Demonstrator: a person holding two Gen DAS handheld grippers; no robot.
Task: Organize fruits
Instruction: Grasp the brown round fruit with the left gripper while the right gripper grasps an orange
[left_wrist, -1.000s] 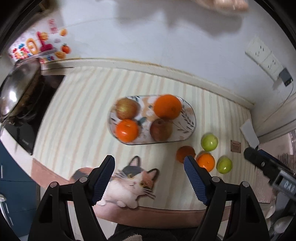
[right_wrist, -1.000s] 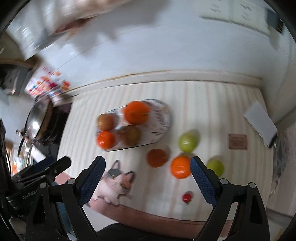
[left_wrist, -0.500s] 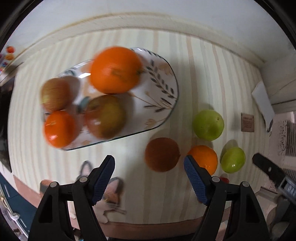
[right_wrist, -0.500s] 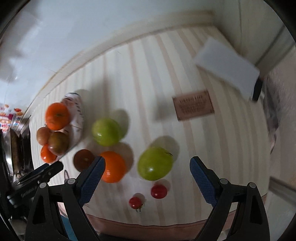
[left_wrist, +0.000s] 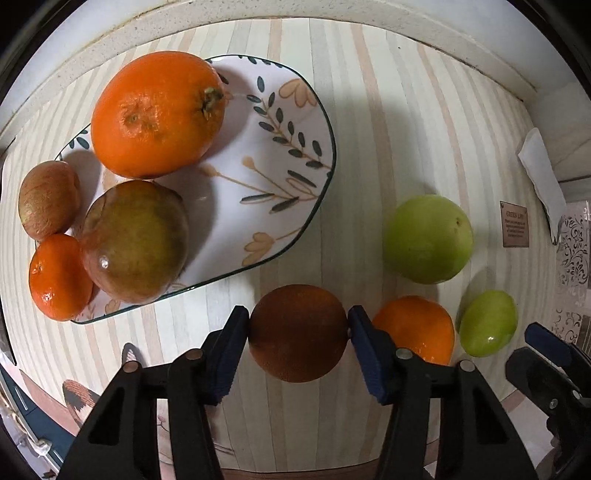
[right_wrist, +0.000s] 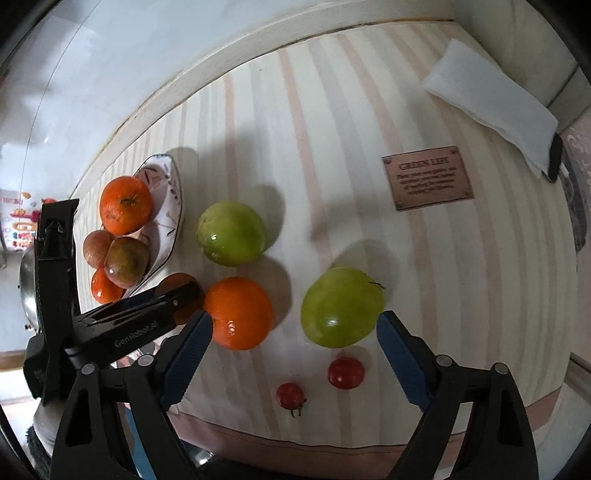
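1. The left gripper (left_wrist: 298, 325) has its jaws pinching a dark brown round fruit (left_wrist: 297, 332), one pad against each side at its widest girth. The fruit sits on the striped tablecloth (left_wrist: 369, 122), apparently not yet lifted.
2. That fruit looks firm, with a dull, rough skin, so it should hold without slipping. I judge it moderately heavy, and a grip across the middle suits it.
3. Just outside the right jaw lies a small orange (left_wrist: 415, 328), touching or nearly touching the pad. Beyond it sit two green fruits (left_wrist: 427, 238).
4. Ahead and left of the jaws is the leaf-patterned plate (left_wrist: 288, 147), already carrying a big orange (left_wrist: 157, 114), a reddish-green apple (left_wrist: 135, 242) and two smaller fruits.
5. The right gripper (right_wrist: 295, 332) has its jaws spread wide and empty. A green apple (right_wrist: 341, 306) lies between them, towards the right pad, with two cherry tomatoes (right_wrist: 346, 373) nearer the camera.
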